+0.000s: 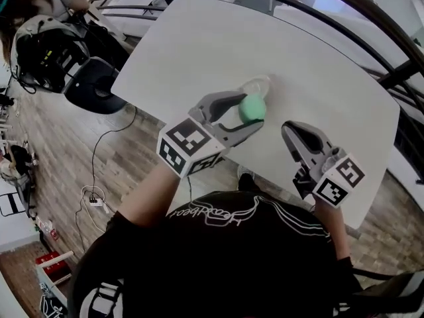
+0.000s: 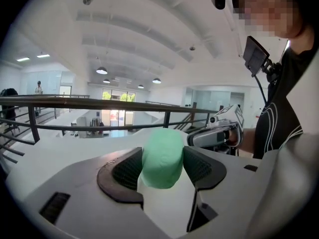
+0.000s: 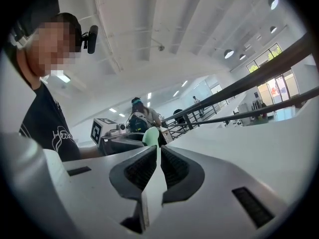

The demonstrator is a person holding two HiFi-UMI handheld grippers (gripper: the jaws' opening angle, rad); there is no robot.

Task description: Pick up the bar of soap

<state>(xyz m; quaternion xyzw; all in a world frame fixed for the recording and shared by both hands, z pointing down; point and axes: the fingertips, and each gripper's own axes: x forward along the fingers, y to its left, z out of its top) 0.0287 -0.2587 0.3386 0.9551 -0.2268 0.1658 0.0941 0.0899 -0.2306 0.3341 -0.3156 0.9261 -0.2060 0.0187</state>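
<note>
The mint-green bar of soap (image 1: pixel 252 108) sits between the jaws of my left gripper (image 1: pixel 254 116), which is shut on it. In the left gripper view the soap (image 2: pixel 162 158) fills the gap between the two dark pads, pressed on both sides. A clear soap dish (image 1: pixel 258 85) lies on the white table just beyond it. My right gripper (image 1: pixel 289 130) rests to the right, jaws drawn together with nothing between them (image 3: pixel 158 166). From the right gripper view the soap (image 3: pixel 150 136) shows past the jaw tips, held by the left gripper (image 3: pixel 119 142).
The white table (image 1: pixel 199 52) has its near edge by my body and its left edge above a wooden floor with cables. A dark railing (image 1: pixel 371 18) runs behind it. A person with a backpack (image 1: pixel 40 45) stands at far left.
</note>
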